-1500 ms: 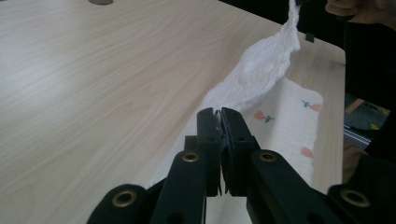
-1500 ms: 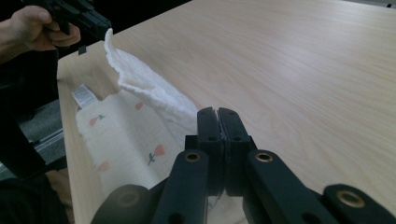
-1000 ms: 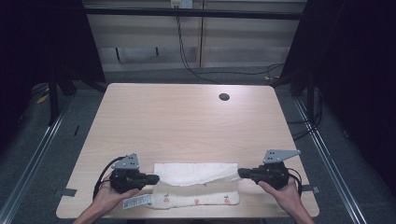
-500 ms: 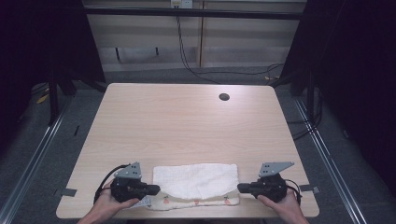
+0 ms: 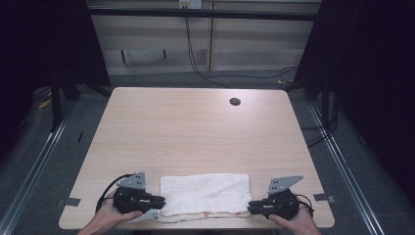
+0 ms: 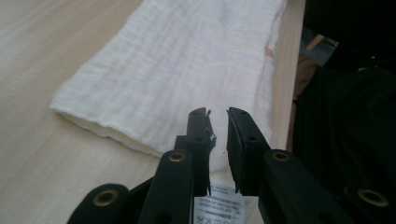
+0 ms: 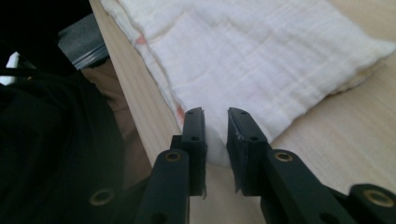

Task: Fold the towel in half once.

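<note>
A: What's hard to make out here?

B: From the high view, both hands are cut off by the bottom edge, and the near hem of the folded white towel (image 5: 205,193) lies right along the worktop's (image 5: 195,132) front edge, so the lower layer barely peeks out under the top fold. A printed label (image 6: 219,205) sits below the left gripper's (image 6: 217,114) fingers, cropped, its text too blurred to read.

A: And the fingers?

B: Both sets have just been opening. In the left gripper view a narrow gap shows between the pads, over the towel's corner, with nothing pinched: released. The right gripper (image 7: 215,114) is the same, with a slim gap over the towel's other end and the cloth lying free beneath.

A: Where exactly does the towel lie?

B: Flat at the near middle of the worktop, between the left gripper (image 5: 159,200) and the right gripper (image 5: 250,208). Faint reddish marks run along its near hem.

A: Room to move?

B: Plenty. The worktop beyond the towel is bare wood up to a dark round hole (image 5: 235,102) near the far right corner. On the near side, the towel leaves almost no margin before the edge drops off to dark clothing (image 7: 51,140) below.
</note>
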Tool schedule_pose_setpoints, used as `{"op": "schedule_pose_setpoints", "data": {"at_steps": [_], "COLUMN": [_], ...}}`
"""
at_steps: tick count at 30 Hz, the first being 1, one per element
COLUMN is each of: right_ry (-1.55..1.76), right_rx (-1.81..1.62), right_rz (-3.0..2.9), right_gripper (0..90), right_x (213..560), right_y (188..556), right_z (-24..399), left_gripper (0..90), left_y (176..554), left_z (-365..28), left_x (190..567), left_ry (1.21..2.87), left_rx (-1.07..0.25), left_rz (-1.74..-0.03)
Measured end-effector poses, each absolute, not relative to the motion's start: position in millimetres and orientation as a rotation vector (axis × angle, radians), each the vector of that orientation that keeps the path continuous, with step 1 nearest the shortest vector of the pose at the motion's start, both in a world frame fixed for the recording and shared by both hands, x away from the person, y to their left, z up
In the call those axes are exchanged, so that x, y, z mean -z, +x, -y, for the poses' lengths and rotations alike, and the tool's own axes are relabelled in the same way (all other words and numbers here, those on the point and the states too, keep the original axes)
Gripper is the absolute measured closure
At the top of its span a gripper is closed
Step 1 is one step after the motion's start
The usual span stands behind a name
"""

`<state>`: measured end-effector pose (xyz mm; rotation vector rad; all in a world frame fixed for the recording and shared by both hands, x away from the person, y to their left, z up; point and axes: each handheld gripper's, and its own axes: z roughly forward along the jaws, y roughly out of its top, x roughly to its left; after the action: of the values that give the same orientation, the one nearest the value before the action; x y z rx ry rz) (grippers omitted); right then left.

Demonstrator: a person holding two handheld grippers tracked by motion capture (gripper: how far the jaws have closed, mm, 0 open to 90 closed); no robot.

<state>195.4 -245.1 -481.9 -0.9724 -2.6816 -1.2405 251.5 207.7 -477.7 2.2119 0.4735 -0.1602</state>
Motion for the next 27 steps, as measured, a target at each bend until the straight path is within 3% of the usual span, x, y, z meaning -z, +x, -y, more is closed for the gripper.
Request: {"op": "schedule_pose_setpoints", "data": {"at_steps": [9,13,24,26,27], "right_ry": [-1.048,-1.074,-1.14,-1.151,-1.128], "right_rx": [1.35,1.396,1.199,1.169,1.15], "right_rz": [2.66,2.659,2.837,2.857,2.878], "right_gripper": [59.7,57.4,50.4,53.0,58.5], "right_x": [471,463,486,490,492], "right_y": [206,205,232,235,236], "right_z": [249,255,233,229,227], "left_gripper": [66.8,66.0,68.5,72.9,75.1], "left_y": [271,271,273,273,273], "left_z": [-203,-201,-197,-197,-196], "left_x": [488,493,495,495,495], "left_ry": [2.26,2.268,2.285,2.283,2.299], "left_rx": [0.075,0.078,0.05,0.043,0.024], "left_rz": [-0.594,-0.594,-0.596,-0.6,-0.592]}}
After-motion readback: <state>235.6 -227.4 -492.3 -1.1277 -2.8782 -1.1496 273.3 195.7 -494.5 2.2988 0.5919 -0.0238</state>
